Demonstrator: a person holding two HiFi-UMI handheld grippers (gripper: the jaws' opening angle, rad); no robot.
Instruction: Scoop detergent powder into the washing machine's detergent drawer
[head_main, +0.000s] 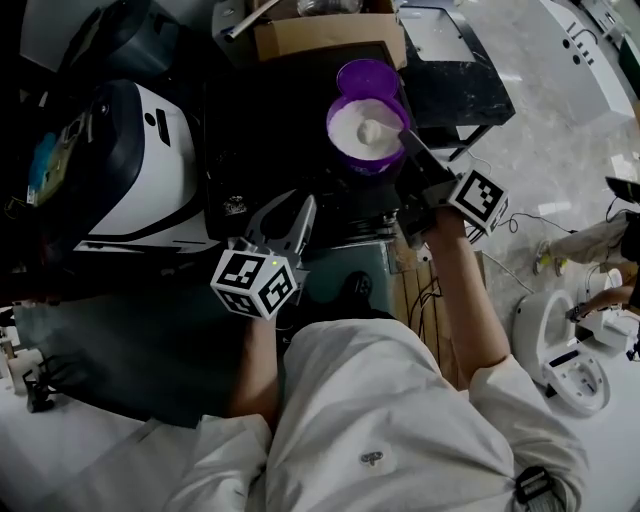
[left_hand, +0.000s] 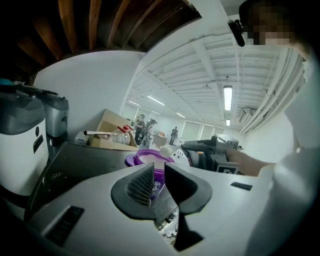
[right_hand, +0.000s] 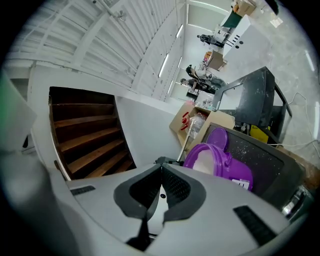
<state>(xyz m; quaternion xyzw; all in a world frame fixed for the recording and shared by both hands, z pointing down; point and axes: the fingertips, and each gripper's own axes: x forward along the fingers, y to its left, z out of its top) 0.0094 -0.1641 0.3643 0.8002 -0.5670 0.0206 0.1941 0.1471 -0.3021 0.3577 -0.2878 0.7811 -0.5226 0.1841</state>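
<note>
A purple tub (head_main: 363, 140) of white powder stands open on a dark top, with its lid (head_main: 367, 75) just behind it. My right gripper (head_main: 408, 140) reaches over the tub's right rim, shut on the handle of a white scoop (head_main: 373, 130) that sits at the powder. The left gripper view shows the scoop (left_hand: 168, 151) heaped with powder above the tub (left_hand: 148, 161). In the right gripper view the jaws meet and hide the scoop; the tub (right_hand: 220, 164) lies beyond them. My left gripper (head_main: 286, 222) hovers near the front edge, narrowly open and empty. No detergent drawer is clearly visible.
A white and black appliance (head_main: 130, 160) stands at the left. A cardboard box (head_main: 330, 35) with bottles sits behind the tub. A black stand (head_main: 450, 70) is at the back right. White devices (head_main: 565, 350) rest on the floor to the right.
</note>
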